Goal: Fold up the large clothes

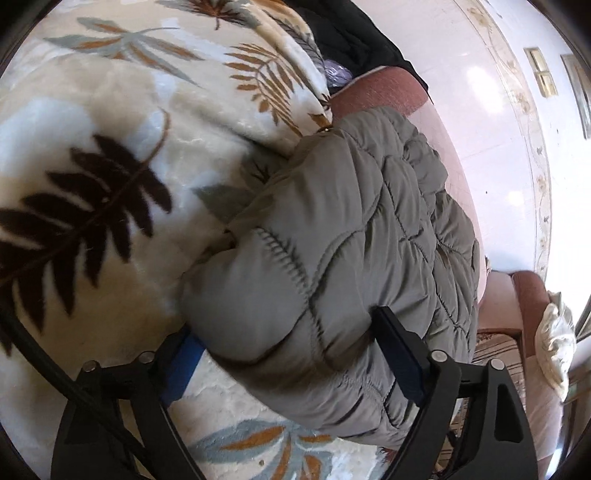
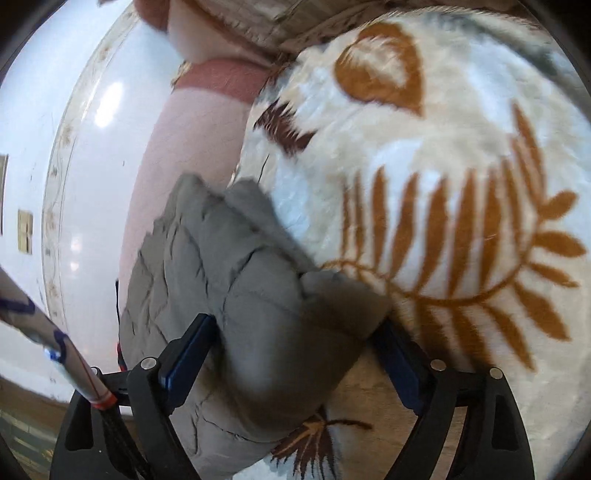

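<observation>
Lying bunched on a fleece blanket (image 1: 110,122) is one grey quilted jacket (image 1: 332,236), the only garment I can be sure of in either view; a dark cloth (image 1: 354,33) at the top of the left wrist view is too cut off to name. The blanket is a single piece, cream with brown, orange and grey-green fern leaves, and it covers a pink sofa (image 1: 380,92) whose rust-coloured arm shows past the blanket's far edge. The jacket sits at the blanket's edge beside that arm, with part of it hanging over the sofa's pink side toward the white tiled floor (image 1: 498,110).

Two grippers are in use. The left gripper (image 1: 291,339) has its blue-padded fingers (image 1: 400,354) set wide, and a thick puffy fold of the jacket fills the whole gap between them, pressing against both pads; the lower pad lies on the blanket. The right gripper (image 2: 295,350) is likewise spread wide around another padded roll of the same jacket, which bulges out between its fingers (image 2: 188,354) and touches both. In both views the fabric is squeezed in the jaws rather than lying loose.

One white cushion (image 1: 554,339) rests on a second rust-coloured seat at the right edge of the left view.
</observation>
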A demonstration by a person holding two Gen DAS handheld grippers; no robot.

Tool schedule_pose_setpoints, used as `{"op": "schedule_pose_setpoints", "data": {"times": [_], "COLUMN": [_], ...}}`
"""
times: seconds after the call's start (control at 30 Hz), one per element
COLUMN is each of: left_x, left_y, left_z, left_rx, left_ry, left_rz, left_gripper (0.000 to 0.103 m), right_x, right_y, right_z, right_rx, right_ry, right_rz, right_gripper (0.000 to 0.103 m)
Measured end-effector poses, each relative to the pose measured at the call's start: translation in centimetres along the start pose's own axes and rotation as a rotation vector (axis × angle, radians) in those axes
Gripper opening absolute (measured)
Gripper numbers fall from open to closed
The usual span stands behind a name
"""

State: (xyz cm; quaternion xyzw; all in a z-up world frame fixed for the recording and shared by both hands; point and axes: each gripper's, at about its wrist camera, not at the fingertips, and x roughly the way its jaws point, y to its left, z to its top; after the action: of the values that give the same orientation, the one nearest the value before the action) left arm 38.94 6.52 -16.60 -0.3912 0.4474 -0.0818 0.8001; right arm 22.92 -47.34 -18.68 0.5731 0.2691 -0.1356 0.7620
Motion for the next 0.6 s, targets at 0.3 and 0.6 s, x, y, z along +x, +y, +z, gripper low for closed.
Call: {"op": "schedule_pose_setpoints", "data": {"times": [0.3, 0.6], "left_x": [-1.4, -5.5], "left_y": [-5.5, -7.4], "left_z": [-2.1, -4.0], "left_rx": [0.357, 0.471], "left_ry": [-0.183, -0.25], "left_rz": [0.217, 0.273], "left_gripper": [0.043, 0.039], "right_x": [-0.3, -5.3], "right_y": [5.6, 9.6], "right_z": [-0.9, -4.2], "right_rx": [-0.332, -0.574], "right_ry": [-0.102, -0.211], "right_rz": [-0.147, -0.192], "right_gripper": [0.042, 0.035]}}
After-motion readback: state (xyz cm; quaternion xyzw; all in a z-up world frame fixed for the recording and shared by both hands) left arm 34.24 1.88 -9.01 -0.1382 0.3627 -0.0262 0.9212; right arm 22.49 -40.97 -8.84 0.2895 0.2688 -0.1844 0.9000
